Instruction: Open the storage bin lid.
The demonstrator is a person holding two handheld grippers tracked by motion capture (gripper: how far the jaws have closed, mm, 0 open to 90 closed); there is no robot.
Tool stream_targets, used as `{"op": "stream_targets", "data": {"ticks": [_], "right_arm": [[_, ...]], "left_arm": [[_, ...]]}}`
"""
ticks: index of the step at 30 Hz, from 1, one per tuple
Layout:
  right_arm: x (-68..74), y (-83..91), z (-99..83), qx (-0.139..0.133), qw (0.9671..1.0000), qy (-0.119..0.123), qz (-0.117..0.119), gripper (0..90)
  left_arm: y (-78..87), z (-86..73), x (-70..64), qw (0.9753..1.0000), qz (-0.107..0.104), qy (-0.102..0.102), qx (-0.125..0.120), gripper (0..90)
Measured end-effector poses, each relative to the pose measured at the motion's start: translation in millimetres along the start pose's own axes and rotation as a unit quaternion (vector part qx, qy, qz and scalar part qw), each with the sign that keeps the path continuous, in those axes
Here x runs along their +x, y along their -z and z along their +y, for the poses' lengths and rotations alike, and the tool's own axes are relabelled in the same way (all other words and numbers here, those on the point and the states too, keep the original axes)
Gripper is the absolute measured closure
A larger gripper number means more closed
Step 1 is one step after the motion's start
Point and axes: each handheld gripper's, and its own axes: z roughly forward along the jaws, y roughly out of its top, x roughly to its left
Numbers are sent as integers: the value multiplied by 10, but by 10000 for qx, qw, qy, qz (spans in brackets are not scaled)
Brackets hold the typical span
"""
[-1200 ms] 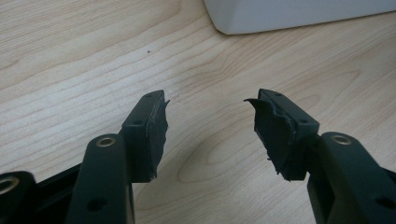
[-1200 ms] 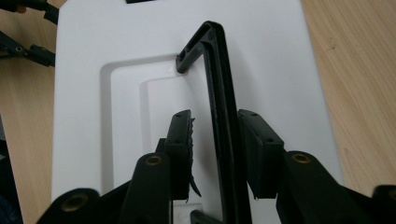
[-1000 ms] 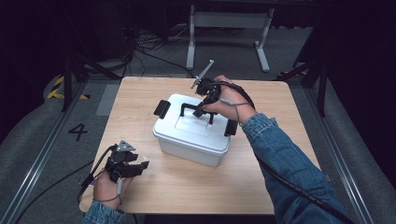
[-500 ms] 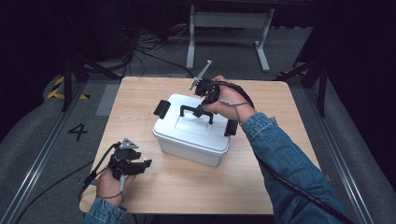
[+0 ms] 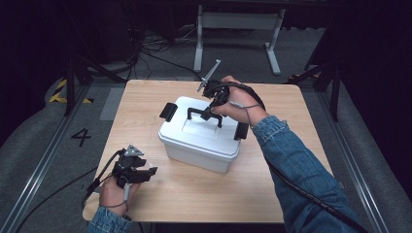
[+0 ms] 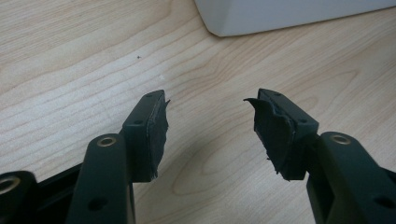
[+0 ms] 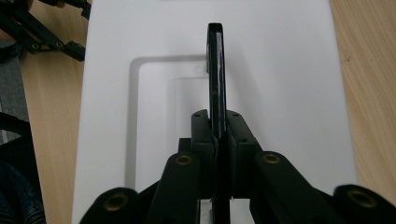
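The right gripper [image 7: 219, 140] pinches the black handle [image 7: 215, 70], which runs along the white box's [image 5: 201, 138] length; the left gripper's [image 6: 208, 126] jaws are spread.

Box [image 5: 201, 138] mid-table [image 5: 291, 184]; left tongs [image 5: 151, 170] near its front-left corner.

Overhead light, even on table [image 5: 291, 111]; surroundings from 9 through 12 to 3 o'clock near black. Soft shadows under box [image 5: 201, 138]. High view slightly soft. Gripper views: near jaws blurred, lid [image 7: 280, 93] overexposed.
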Motion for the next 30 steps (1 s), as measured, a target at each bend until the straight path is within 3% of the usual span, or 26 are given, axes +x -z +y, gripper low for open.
{"op": "stream_targets", "data": {"ticks": [10,17,20,30], "right_arm": [[37,333,38,-279,9996,18,-33,844],[24,461,-18,-377,9992,12,-117,844],[11,536,-67,-384,9990,52,-219,844],[-121,857,-411,-469,9975,-258,-451,844]], "left_arm": [[4,-14,3,10000,27,-19,17,448],[-14,4,5,10000,-19,6,25,448],[-24,15,9,10000,-57,5,21,448],[-52,31,5,9999,-92,27,36,448]]}}
